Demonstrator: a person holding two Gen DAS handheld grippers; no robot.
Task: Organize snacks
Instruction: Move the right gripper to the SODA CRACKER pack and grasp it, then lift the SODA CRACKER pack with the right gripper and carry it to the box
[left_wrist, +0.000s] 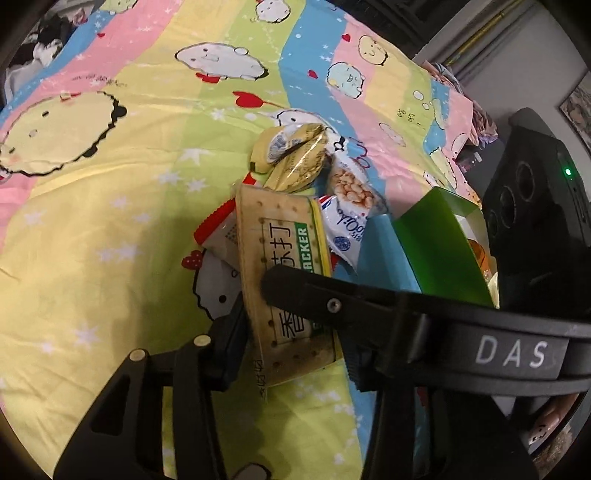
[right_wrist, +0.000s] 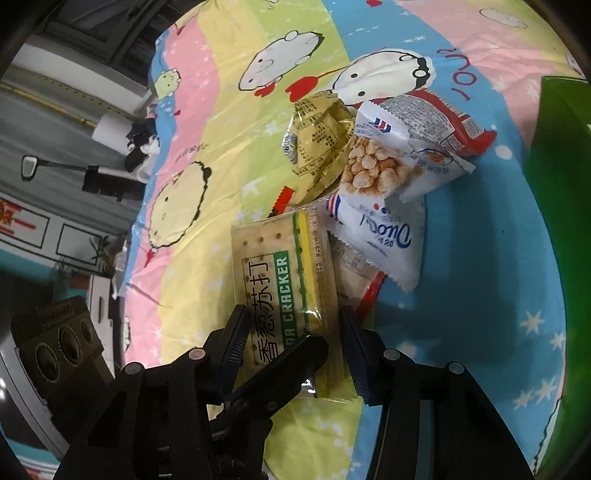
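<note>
A soda cracker packet (left_wrist: 284, 280) (right_wrist: 284, 291) lies on the cartoon bedsheet (left_wrist: 110, 221) in front of a small heap of snacks. My left gripper (left_wrist: 291, 350) has its fingers against both sides of the packet and grips it. My right gripper (right_wrist: 291, 350) straddles the same packet with its fingers a little apart from its edges. The right gripper's finger crosses the left wrist view (left_wrist: 332, 299) over the packet. Behind lie a gold-wrapped snack (left_wrist: 291, 158) (right_wrist: 317, 144) and white puffed-snack bags (left_wrist: 351, 206) (right_wrist: 384, 166).
A green box (left_wrist: 439, 254) (right_wrist: 554, 184) stands open to the right of the heap. A red-and-white packet (left_wrist: 218, 229) lies under the cracker packet. Room furniture and a wall show beyond the bed's edge (right_wrist: 74, 147).
</note>
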